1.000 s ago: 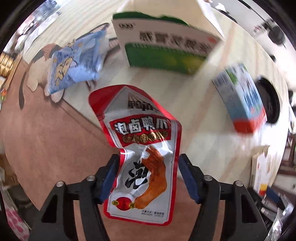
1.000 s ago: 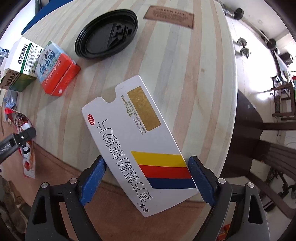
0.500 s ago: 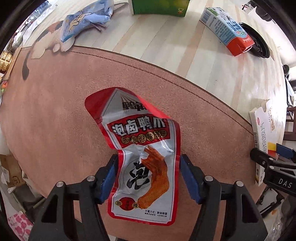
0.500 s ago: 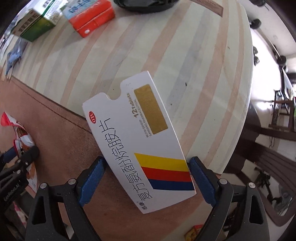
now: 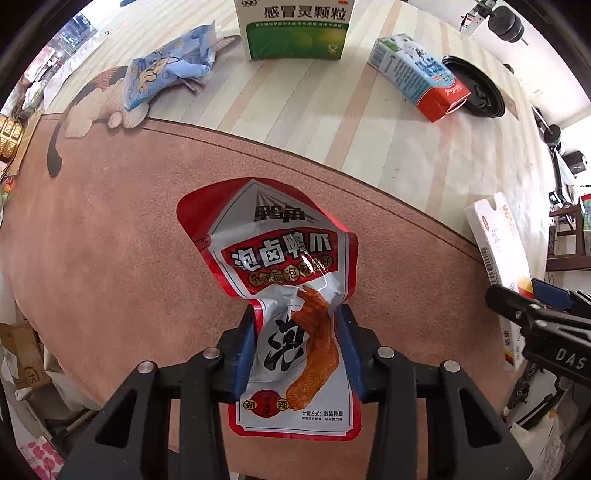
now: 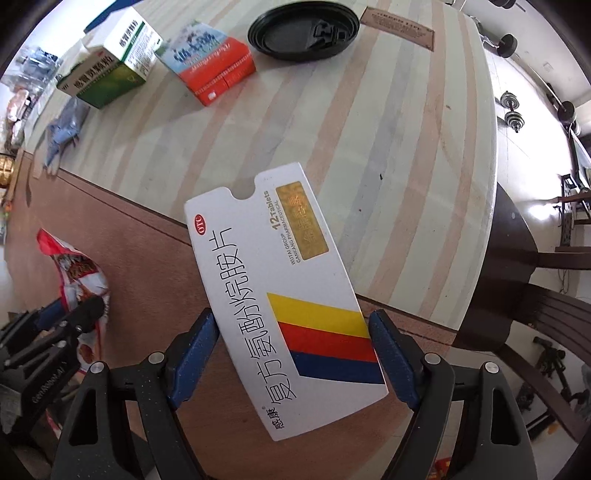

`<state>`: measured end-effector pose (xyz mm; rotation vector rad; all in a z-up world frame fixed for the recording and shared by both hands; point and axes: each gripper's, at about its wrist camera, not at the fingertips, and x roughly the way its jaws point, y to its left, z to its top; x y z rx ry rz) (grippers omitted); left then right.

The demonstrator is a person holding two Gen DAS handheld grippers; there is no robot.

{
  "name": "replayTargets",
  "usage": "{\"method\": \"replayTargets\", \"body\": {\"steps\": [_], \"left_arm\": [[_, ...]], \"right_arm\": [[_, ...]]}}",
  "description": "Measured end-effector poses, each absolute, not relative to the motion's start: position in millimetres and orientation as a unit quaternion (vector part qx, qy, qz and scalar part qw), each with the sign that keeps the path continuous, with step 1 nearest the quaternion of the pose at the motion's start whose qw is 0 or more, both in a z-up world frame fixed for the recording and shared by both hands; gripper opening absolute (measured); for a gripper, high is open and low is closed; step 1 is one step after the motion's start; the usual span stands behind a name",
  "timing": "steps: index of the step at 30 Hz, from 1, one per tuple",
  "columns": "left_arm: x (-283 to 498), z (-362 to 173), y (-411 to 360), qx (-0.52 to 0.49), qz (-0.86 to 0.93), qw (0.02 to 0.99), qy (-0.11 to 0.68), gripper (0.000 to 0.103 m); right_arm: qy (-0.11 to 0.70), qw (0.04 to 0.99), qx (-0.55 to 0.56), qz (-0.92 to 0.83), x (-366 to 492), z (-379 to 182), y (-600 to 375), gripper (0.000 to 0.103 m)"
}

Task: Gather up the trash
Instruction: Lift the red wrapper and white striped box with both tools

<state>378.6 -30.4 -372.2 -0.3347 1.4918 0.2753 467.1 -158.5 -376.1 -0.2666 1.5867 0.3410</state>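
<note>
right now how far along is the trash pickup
Nothing visibly binned yet. In hand: left gripper pinches the red snack pouch, its jaws just closed further; right gripper clamps the white tablet box. Left on the table: green box, milk carton, blue wrapper, black lid.

Both hand-held grippers (image 5: pixel 297 347) (image 6: pixel 291 354) clamped, downward-pointing

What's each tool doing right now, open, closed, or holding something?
Left tool: jaws just closing, pinched shut on the red snack pouch.
Right tool: jaws just closing, gripping the white tablet box.
</note>
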Motion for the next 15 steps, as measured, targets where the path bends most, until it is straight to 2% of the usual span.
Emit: {"method": "replayTargets", "body": {"steps": [7,15], "left_arm": [[371.1,-350.4,-13.6,-0.168,0.123,0.726,0.655,0.037],[359.4,-306.1,0.1,-0.190,0.124,0.750,0.621,0.037]], "right_arm": [[0.694,0.692,-0.097,0.171,462.5,-342.2,-143.9,0.082],[0.681,0.701,-0.088,0.192,460.8,-329.2,-138.5,0.080]]}}
